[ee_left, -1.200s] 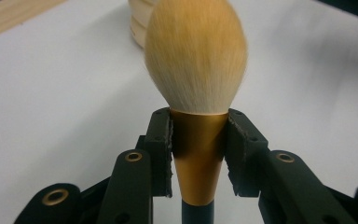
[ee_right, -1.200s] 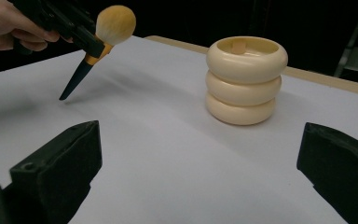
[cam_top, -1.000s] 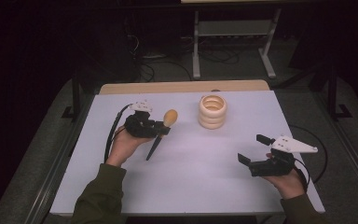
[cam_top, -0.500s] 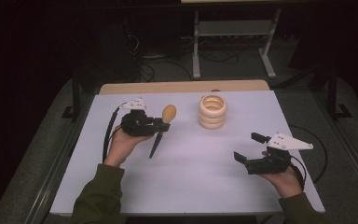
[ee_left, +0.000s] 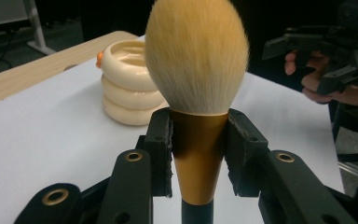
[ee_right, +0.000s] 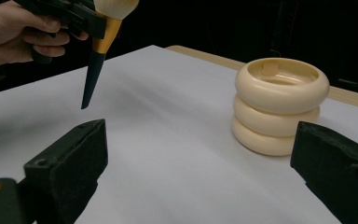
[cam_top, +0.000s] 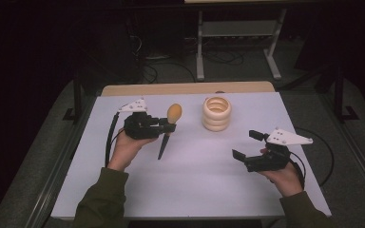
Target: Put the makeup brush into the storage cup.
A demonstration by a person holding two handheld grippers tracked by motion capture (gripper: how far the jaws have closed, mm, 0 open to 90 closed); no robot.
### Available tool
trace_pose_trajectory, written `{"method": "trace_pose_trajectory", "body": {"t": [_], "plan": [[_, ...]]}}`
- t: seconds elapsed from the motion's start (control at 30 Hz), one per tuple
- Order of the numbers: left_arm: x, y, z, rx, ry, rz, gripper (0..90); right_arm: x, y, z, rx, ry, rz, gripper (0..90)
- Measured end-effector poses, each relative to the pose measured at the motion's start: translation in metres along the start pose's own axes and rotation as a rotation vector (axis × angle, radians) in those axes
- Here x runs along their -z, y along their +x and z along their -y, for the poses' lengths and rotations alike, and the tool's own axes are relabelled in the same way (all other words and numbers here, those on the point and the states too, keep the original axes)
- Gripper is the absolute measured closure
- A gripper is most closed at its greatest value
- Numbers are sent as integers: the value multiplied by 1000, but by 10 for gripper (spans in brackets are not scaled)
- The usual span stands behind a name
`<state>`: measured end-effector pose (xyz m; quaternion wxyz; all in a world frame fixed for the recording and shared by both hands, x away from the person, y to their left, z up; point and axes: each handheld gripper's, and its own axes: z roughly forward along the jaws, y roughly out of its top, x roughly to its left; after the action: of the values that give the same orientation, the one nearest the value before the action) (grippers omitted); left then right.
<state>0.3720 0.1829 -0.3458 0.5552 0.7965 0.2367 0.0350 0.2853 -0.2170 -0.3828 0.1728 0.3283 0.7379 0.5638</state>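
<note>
A makeup brush [cam_top: 168, 129] with a tan bristle head, gold ferrule and dark tapered handle hangs above the left half of the table. My left gripper [cam_top: 164, 127] is shut on the brush's gold ferrule [ee_left: 198, 154], bristles [ee_left: 196, 56] up and handle tip pointing down, clear of the surface. A cream holder [cam_top: 216, 113] shaped like three stacked rings stands upright at the table's back centre, to the right of the brush. My right gripper [cam_top: 247, 145] hovers at the front right, jaws wide open, nothing between them, pointing toward the holder [ee_right: 279, 103].
The white table top [cam_top: 190, 185] has a wooden strip [cam_top: 185, 88] along its far edge. A metal stand [cam_top: 237, 33] and cables lie on the dark floor behind. Black cables trail from both grippers. A small orange piece [ee_left: 99, 58] peeks out behind the holder.
My left gripper has carried the brush slightly toward the far side. My right gripper has shifted a little left and toward the holder, staying open.
</note>
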Motion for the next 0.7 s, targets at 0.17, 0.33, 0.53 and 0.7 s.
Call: {"method": "trace_pose_trajectory", "body": {"t": [0.17, 0.33, 0.53, 0.7], "plan": [[1, -4, -1, -2, -23, 16, 653, -7, 1, -5, -10, 0, -23, 41], [1, -7, -3, -6, -38, 24, 654, -17, 5, -11, 3, 2, -41, 44], [-2, -10, -4, -10, -55, 40, 654, -27, 8, -15, 0, 4, -60, 55], [-5, -14, -4, -20, -59, 47, 654, -35, 11, -19, 8, 4, -70, 62]]}}
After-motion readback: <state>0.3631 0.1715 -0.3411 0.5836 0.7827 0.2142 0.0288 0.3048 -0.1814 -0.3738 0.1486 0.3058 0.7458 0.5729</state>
